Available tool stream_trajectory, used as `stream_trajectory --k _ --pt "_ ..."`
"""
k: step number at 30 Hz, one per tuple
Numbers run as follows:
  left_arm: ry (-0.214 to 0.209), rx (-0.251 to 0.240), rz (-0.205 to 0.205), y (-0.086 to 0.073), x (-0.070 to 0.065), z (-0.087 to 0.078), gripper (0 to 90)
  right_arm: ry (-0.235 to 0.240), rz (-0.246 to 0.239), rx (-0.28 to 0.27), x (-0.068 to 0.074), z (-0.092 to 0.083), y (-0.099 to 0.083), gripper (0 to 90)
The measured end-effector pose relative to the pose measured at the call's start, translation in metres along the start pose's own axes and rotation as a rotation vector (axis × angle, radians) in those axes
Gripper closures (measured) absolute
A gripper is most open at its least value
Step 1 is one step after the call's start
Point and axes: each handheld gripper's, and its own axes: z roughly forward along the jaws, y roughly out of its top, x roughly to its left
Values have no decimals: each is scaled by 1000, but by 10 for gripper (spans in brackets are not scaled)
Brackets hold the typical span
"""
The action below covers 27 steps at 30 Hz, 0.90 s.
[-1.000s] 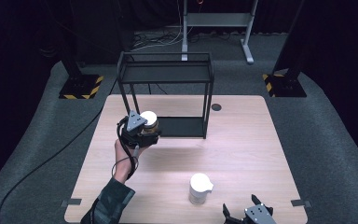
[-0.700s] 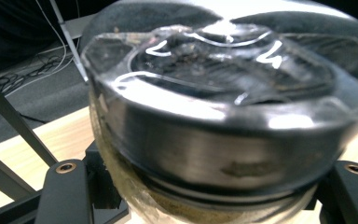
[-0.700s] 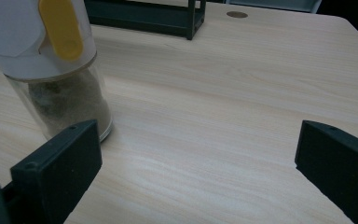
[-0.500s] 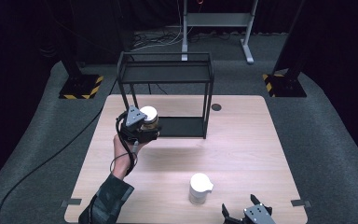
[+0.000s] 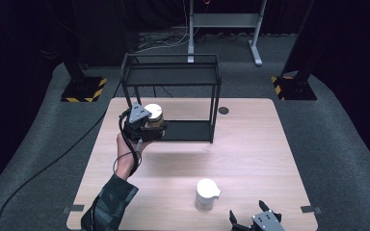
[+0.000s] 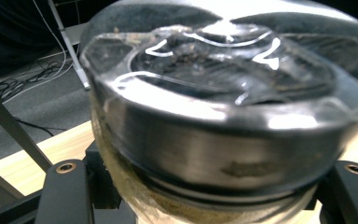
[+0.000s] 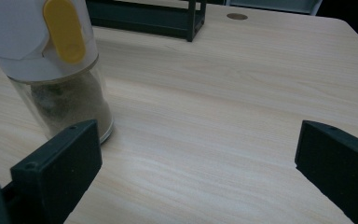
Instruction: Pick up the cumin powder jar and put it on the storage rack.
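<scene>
Now two jars: left gripper [image 5: 150, 126] clamps one [image 5: 153, 115]; right gripper [image 5: 255, 222] gapes beside other [image 5: 206, 193].

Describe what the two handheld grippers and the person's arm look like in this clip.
Both grippers are black with two blocky black jaws, each jaw showing a small round screw hole. The left gripper and right gripper each carry a grey three-cornered plate on top. A black cable trails from the left one off the table. The person's forearm wears a dark patterned sleeve.
</scene>
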Motion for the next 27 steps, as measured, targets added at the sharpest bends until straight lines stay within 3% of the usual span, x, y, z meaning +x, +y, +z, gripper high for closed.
stream_trajectory --k 17,27 --pt "-3 -2 -14 11 10 -5 310 6 -7 0 3 2 0 0" --pt "1 -16 -19 27 19 -8 310 -2 -9 -9 4 -1 0 0"
